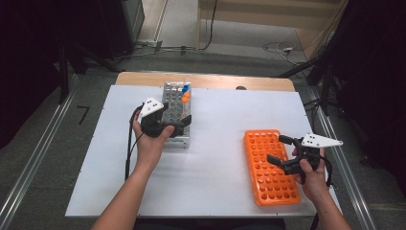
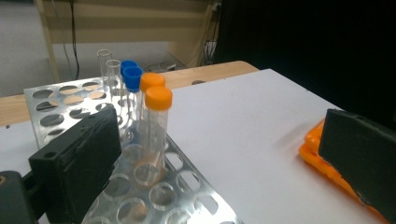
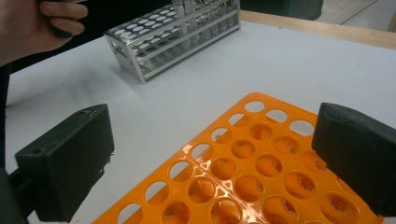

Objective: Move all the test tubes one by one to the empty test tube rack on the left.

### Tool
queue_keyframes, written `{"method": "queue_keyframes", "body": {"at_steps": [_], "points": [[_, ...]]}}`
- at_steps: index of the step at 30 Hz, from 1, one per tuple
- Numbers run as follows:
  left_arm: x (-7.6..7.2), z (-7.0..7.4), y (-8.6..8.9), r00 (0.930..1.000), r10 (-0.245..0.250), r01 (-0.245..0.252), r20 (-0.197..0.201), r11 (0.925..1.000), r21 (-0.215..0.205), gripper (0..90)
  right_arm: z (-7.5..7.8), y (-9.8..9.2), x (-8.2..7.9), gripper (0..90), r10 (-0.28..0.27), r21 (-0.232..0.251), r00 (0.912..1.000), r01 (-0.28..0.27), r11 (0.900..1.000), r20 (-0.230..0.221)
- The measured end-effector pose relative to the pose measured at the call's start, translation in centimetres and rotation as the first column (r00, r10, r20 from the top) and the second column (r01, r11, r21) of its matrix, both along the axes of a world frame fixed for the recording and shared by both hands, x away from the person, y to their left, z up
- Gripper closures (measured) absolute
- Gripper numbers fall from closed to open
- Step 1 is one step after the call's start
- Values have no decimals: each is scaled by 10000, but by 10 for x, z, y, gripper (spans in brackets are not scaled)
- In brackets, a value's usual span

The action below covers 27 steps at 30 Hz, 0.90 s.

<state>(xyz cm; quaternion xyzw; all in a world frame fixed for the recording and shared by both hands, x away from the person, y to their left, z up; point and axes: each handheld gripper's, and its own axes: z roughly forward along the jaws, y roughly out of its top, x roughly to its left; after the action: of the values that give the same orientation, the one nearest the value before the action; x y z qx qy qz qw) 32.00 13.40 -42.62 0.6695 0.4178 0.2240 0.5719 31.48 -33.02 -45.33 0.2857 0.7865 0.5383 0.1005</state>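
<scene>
high view: the left claw (image 1: 184,120) sits over the near end of the metal rack (image 1: 176,112) at the far left of the white table (image 1: 215,187), jaws spread wide and nothing between them. capped tubes, blue (image 1: 185,88) and orange (image 1: 186,97), stand at the rack's far end. the right claw (image 1: 278,149) hangs over the right side of the orange rack (image 1: 268,165), jaws apart, empty.

left gripper view: both jaws stand wide. between them, but untouched, two orange-capped tubes (image 2: 155,130) stand upright in the metal rack (image 2: 60,93), with two blue-capped tubes (image 2: 130,74) and two uncapped ones (image 2: 108,67) behind. the orange rack (image 2: 314,144) shows at right, well apart.

right gripper view: the jaws are wide open over the orange rack (image 3: 243,172); every hole seen is vacant. the metal rack (image 3: 173,37) lies farther off, the left hand (image 3: 32,23) beside it.

step in hand, as judged: approach to a tube for transfer to the orange rack; no tube is yet gripped. the next move calls for centring the left claw on the nearest orange-capped tube, closing on its body below the cap without nudging its neighbour, then lifting straight up to clear the hole.
</scene>
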Motion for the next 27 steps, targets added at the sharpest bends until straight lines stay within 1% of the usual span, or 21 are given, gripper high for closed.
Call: {"method": "queue_keyframes", "body": {"at_steps": [1, 3, 6, 7, 9, 11, 15, 16, 17, 20, 22, 24, 27], "points": [[-7, -1, 3, 9999, -125, 125, 37, 9999, -70, 0, 0, 0, 0, 0, -10, -1, 10000, 10, 10000, 10], [-15, -4, 7, 9997, -214, 215, 105, 9998, -63, 0, -1, -1, 0, 0, -64, -41, 10000, 64, 10000, -25], [-29, -9, 14, 9994, -338, 339, 91, 9993, -130, 0, -2, -1, 1, 0, -108, -91, 9999, 107, 9999, -29], [-33, -10, 17, 9991, -417, 418, 57, 9991, -73, 0, -3, -2, 1, 0, -142, -117, 9999, 141, 9998, -33], [-41, -13, 21, 9992, -389, 388, 56, 9991, 165, 0, -3, -3, 1, 0, -197, -136, 9998, 197, 9997, -24], [-48, -15, 27, 9988, -495, 495, 27, 9987, 117, 0, -4, -4, 1, 0, -252, -128, 9997, 251, 9996, -47], [-63, -17, 38, 9983, -566, 564, 122, 9983, 171, 0, -5, -7, 2, 0, -370, -108, 9993, 369, 9993, -71], [-65, -18, 41, 9978, -653, 652, 124, 9978, 74, 0, -5, -7, 3, 0, -393, -109, 9992, 393, 9992, -56], [-68, -19, 44, 9976, -680, 679, 132, 9977, 64, 0, -6, -8, 3, 0, -405, -126, 9992, 405, 9991, -35], [-74, -24, 52, 9979, -639, 637, 117, 9978, 156, 0, -6, -9, 3, 0, -474, -178, 9989, 473, 9987, -44], [-78, -30, 57, 9982, -607, 607, -17, 9980, 160, 0, -7, -10, 3, 0, -486, -168, 9988, 486, 9987, -29], [-82, -34, 61, 9987, -512, 514, -73, 9982, 316, 0, -7, -11, 4, 0, -505, -182, 9987, 504, 9986, -34], [-88, -37, 69, 9988, -490, 492, -84, 9987, 164, 0, -8, -12, 4, 0, -543, -186, 9985, 543, 9984, -19]]}}
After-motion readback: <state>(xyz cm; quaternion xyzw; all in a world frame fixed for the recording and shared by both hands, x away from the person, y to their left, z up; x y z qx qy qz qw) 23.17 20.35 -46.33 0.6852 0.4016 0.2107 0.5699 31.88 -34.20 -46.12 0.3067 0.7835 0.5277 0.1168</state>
